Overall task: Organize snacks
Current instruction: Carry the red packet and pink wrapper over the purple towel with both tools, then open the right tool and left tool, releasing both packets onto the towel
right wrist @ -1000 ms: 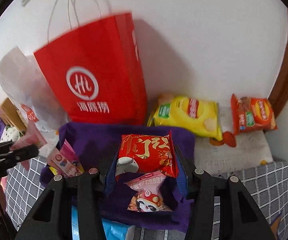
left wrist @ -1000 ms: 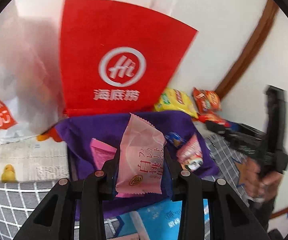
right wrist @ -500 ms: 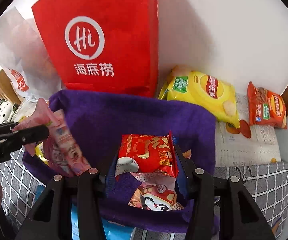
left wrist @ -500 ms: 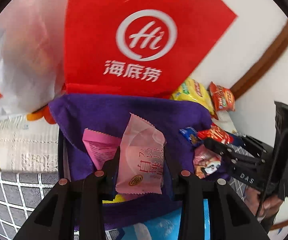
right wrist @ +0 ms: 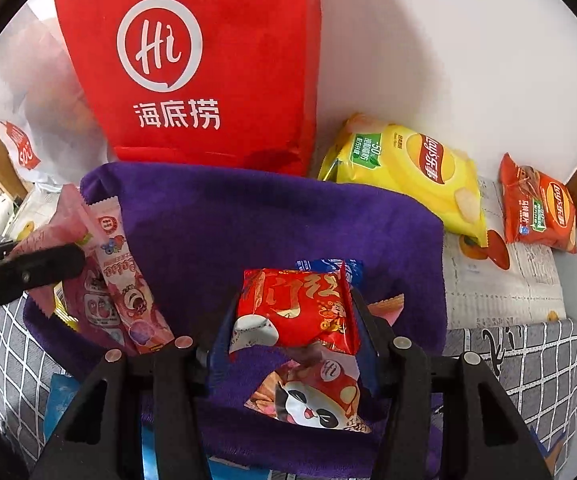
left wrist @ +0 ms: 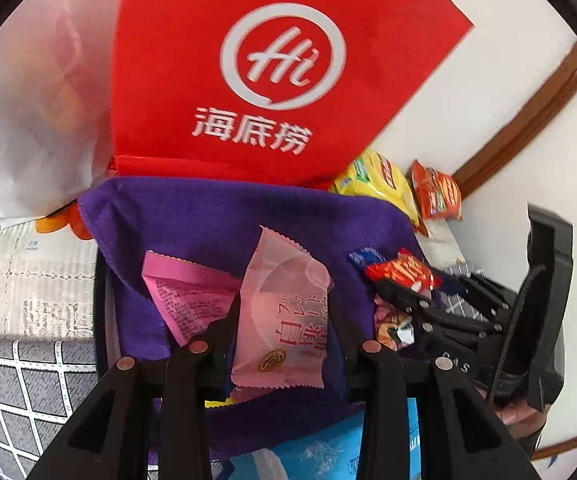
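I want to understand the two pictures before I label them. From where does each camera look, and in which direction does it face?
Left wrist: sits on the left hand-held gripper, looks down at the purple cloth; its fingers hold a pink packet.
Right wrist: sits on the right hand-held gripper, faces the same way; its fingers hold a red packet.
Shared: the red bag, the yellow chips bag, each other's gripper.

The red bag (right wrist: 208, 60) loses its top and handles past the frame's upper edge. The purple cloth (right wrist: 280, 220) hides its container, and the blue packet (right wrist: 328, 266) peeks out behind a red one
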The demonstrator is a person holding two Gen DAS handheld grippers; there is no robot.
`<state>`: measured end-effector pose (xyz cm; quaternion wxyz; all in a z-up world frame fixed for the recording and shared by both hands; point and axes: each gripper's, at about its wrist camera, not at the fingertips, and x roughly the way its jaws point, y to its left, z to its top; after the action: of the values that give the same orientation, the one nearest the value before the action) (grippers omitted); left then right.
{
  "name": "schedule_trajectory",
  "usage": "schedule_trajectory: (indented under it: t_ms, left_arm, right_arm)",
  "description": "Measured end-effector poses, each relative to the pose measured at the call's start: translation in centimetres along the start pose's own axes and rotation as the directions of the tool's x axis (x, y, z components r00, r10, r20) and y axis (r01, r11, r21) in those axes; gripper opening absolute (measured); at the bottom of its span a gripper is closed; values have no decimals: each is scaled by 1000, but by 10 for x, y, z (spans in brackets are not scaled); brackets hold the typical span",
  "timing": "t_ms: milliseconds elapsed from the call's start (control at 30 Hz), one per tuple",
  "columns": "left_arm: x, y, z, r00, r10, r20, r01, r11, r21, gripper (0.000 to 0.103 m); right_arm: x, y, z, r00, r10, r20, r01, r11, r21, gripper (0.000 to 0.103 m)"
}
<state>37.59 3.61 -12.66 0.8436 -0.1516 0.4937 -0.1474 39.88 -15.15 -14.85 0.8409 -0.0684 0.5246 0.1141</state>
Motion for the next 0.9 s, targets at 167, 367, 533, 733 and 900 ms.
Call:
schedule_trajectory:
  t_ms: [167, 367, 533, 733, 900]
  left_arm:
    - [2, 0, -1, 1000, -13, 9, 13, 1000, -15, 34]
    - [4, -3, -3, 1000, -7, 21, 8, 1000, -10, 34]
    - [6, -5, -3, 999, -22, 25, 23, 1000, -14, 41]
    - [7, -11, -2, 999, -25, 23, 25, 1000, 5, 47]
    - [5, -13, -1, 999, -43, 16, 43, 999, 14, 65]
  right_arm:
    - [0, 4, 1, 1000, -10, -1, 10, 1000, -15, 53]
    - [-6, 3, 1, 1000, -7, 12, 7, 1000, -15, 55]
    - [-13, -1, 3, 1000, -6, 24, 6, 1000, -4, 61]
    - [-23, -1, 6, 999, 0, 54, 0, 1000, -4, 69]
    - [-36, 1, 8, 996, -14, 92, 15, 1000, -13, 70]
